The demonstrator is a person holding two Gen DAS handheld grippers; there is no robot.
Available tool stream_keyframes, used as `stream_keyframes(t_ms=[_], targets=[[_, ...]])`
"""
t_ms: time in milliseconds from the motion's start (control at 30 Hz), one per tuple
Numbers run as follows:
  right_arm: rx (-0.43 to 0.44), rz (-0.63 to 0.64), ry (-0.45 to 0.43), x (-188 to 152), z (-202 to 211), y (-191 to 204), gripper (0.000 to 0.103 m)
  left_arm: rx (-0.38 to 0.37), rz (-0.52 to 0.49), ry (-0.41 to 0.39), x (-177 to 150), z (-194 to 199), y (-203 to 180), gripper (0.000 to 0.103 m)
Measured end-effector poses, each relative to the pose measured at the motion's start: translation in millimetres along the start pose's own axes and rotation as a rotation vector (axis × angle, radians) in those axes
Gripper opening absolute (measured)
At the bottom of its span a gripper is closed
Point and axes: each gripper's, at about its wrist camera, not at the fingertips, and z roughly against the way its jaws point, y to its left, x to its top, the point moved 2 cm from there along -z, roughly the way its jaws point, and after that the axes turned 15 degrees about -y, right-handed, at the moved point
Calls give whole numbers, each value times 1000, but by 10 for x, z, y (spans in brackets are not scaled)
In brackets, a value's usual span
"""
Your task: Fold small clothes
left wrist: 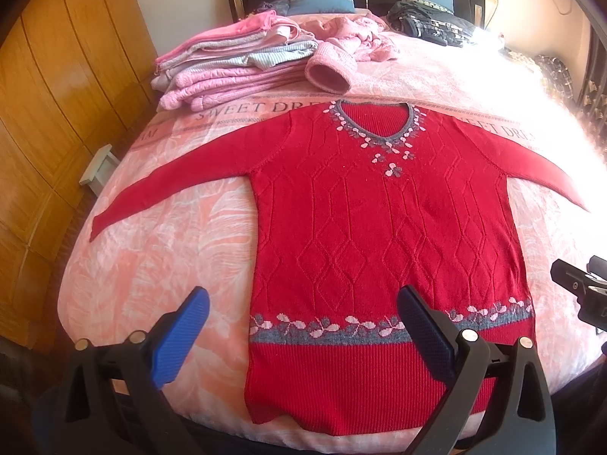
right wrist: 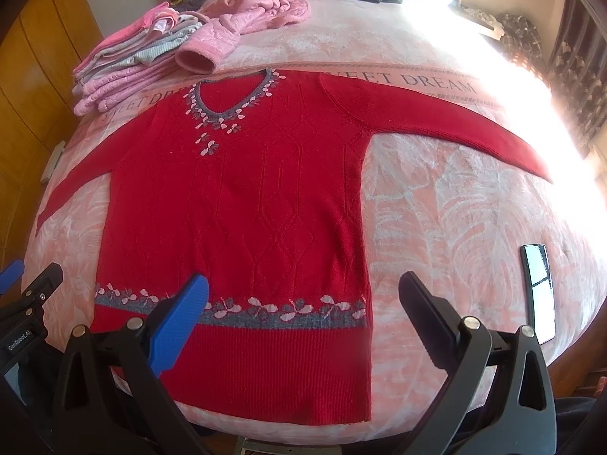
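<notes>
A red knit sweater lies flat mid-bed, sleeves spread (front up). Left gripper and right gripper hover at six o'clock over its hem, jaws apart, empty. Folded pink clothes sit at eleven o'clock.

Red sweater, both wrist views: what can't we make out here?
- Red sweater hem: in the left wrist view, the left tool hides part of it.
- Its left cuff: cut off by the right wrist view's dark left edge.
- Bed far right: washed out by sun glare in both views.
- Pink folded pile: the number of pieces is unclear, layers overlap.
- Phone screen: shows only reflection.
</notes>
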Motion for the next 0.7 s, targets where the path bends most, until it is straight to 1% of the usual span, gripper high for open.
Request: stream_keyframes(t_ms=[700], targets=[[-1, -7, -2, 20, 5, -17, 99, 11, 4, -9, 28, 19, 23, 99]])
